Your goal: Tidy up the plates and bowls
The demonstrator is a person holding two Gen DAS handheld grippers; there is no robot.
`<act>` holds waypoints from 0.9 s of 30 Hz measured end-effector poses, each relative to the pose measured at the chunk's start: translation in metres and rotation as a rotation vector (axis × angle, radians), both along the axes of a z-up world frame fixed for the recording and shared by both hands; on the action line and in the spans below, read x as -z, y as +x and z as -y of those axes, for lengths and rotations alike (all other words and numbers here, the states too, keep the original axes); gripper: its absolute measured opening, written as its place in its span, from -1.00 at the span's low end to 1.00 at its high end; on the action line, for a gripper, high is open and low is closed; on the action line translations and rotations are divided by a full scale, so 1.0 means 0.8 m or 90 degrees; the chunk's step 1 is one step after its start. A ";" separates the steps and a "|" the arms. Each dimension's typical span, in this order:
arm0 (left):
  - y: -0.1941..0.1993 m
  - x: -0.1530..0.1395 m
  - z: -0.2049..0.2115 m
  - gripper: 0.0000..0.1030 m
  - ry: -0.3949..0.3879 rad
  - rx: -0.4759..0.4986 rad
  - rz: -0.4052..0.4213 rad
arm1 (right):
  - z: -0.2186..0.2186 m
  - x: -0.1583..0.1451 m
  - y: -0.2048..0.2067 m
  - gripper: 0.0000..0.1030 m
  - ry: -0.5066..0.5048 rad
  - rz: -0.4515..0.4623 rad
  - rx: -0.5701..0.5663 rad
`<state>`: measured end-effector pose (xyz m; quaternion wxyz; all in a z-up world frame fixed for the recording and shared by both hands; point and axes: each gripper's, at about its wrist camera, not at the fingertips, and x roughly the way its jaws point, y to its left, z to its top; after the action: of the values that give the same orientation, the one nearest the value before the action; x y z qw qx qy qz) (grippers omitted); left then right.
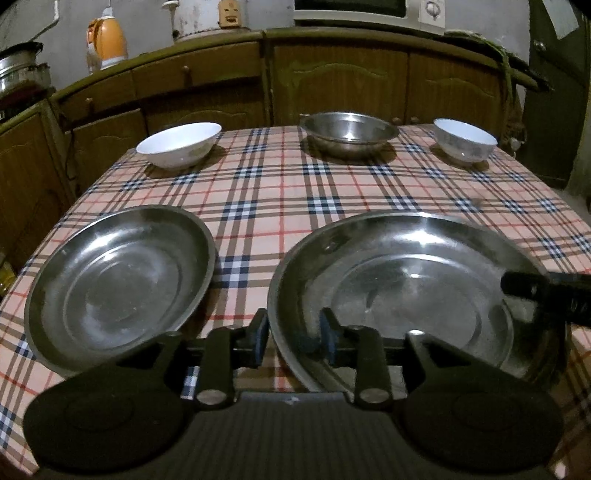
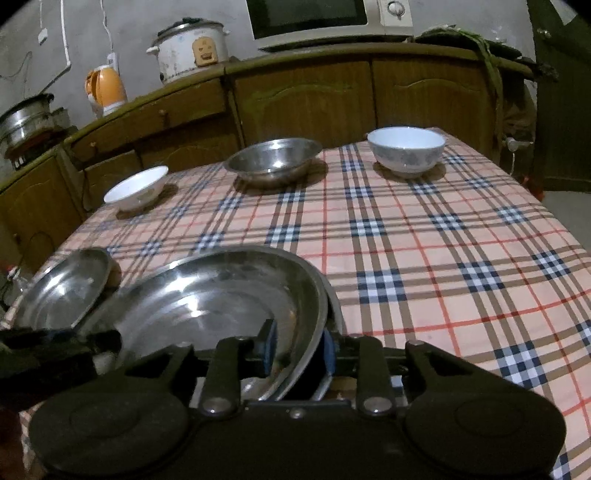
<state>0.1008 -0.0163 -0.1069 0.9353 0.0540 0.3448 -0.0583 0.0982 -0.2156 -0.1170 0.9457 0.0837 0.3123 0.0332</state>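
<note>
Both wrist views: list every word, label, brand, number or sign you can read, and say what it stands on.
No text can be read in either view.
Rice cooker: an orange panel with a face-like picture and a faint mark above it, too blurred to read.
Microwave: a dial on its panel; any markings are too small to read.
Orange kettle, plates and bowls: no lettering shows.

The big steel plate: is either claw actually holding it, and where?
Both claws straddle the big plate's rim: the left claw at its near-left edge, the right claw at its right edge. Whether either is clamped cannot be told.
</note>
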 end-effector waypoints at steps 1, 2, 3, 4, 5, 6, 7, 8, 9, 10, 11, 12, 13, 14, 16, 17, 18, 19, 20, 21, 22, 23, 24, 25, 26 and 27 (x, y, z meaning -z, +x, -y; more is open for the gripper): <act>-0.001 -0.001 0.001 -0.32 0.003 0.001 0.003 | 0.000 -0.002 -0.001 -0.21 -0.005 0.004 0.004; -0.002 -0.002 0.002 -0.28 0.005 0.002 0.006 | 0.001 -0.005 -0.001 -0.08 -0.015 0.007 0.012; -0.003 -0.004 0.003 -0.22 0.005 0.002 0.007 | 0.001 -0.008 -0.002 -0.08 -0.025 0.011 0.019; -0.003 -0.006 0.002 -0.19 0.004 0.000 0.008 | 0.003 -0.010 -0.003 -0.08 -0.025 0.016 0.020; -0.004 -0.007 0.002 -0.14 0.003 -0.002 0.010 | 0.005 -0.013 -0.005 -0.08 -0.023 0.021 0.023; -0.005 -0.010 0.000 -0.11 -0.001 -0.003 0.012 | 0.007 -0.016 -0.006 -0.08 -0.025 0.026 0.028; -0.005 -0.012 -0.001 -0.09 -0.005 -0.005 0.013 | 0.007 -0.020 -0.008 -0.08 -0.028 0.032 0.031; -0.006 -0.015 -0.003 -0.07 -0.009 -0.008 0.014 | 0.006 -0.024 -0.010 -0.08 -0.028 0.039 0.031; -0.007 -0.019 -0.005 -0.07 -0.013 -0.009 0.015 | 0.006 -0.029 -0.011 -0.08 -0.025 0.046 0.028; -0.008 -0.022 -0.006 -0.06 -0.015 -0.011 0.016 | 0.005 -0.033 -0.012 -0.08 -0.019 0.050 0.023; -0.009 -0.027 -0.008 -0.03 -0.015 -0.013 0.019 | 0.002 -0.037 -0.013 -0.08 -0.015 0.054 0.016; -0.010 -0.031 -0.008 -0.01 -0.016 -0.015 0.022 | -0.001 -0.041 -0.014 -0.08 -0.012 0.059 0.009; -0.012 -0.035 -0.010 0.06 -0.019 -0.017 0.027 | -0.006 -0.045 -0.014 -0.07 -0.012 0.062 0.000; -0.013 -0.039 -0.012 0.11 -0.021 -0.019 0.030 | -0.010 -0.048 -0.015 -0.06 -0.012 0.065 -0.007; -0.015 -0.045 -0.016 0.12 -0.022 -0.025 0.032 | -0.021 -0.053 -0.016 -0.05 -0.012 0.069 -0.021; -0.016 -0.048 -0.019 0.12 -0.024 -0.027 0.034 | -0.026 -0.055 -0.016 -0.04 -0.010 0.070 -0.028; -0.017 -0.051 -0.022 0.13 -0.024 -0.030 0.035 | -0.030 -0.058 -0.016 -0.03 -0.005 0.072 -0.035; -0.018 -0.054 -0.025 0.15 -0.024 -0.034 0.038 | -0.035 -0.060 -0.016 -0.01 -0.001 0.073 -0.040; -0.019 -0.056 -0.028 0.21 -0.024 -0.039 0.041 | -0.040 -0.063 -0.016 0.01 0.002 0.074 -0.046; -0.021 -0.058 -0.033 0.25 -0.026 -0.043 0.045 | -0.046 -0.065 -0.016 0.02 0.004 0.074 -0.053; -0.022 -0.060 -0.037 0.26 -0.027 -0.048 0.046 | -0.051 -0.066 -0.015 0.03 0.006 0.073 -0.060; -0.023 -0.061 -0.042 0.26 -0.027 -0.053 0.047 | -0.056 -0.067 -0.014 0.03 0.005 0.073 -0.067; -0.023 -0.062 -0.047 0.26 -0.028 -0.057 0.047 | -0.063 -0.069 -0.013 0.03 0.005 0.074 -0.076; -0.023 -0.063 -0.052 0.26 -0.029 -0.061 0.046 | -0.069 -0.070 -0.013 0.04 0.005 0.074 -0.083; -0.024 -0.063 -0.058 0.27 -0.030 -0.067 0.047 | -0.077 -0.070 -0.012 0.06 0.006 0.073 -0.092; -0.025 -0.064 -0.063 0.28 -0.030 -0.075 0.049 | -0.083 -0.071 -0.012 0.07 0.005 0.073 -0.098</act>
<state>0.0808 0.0345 -0.0559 0.9506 0.0140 0.3100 -0.0092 0.0886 -0.1489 -0.0601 0.9563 0.0611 0.2630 0.1121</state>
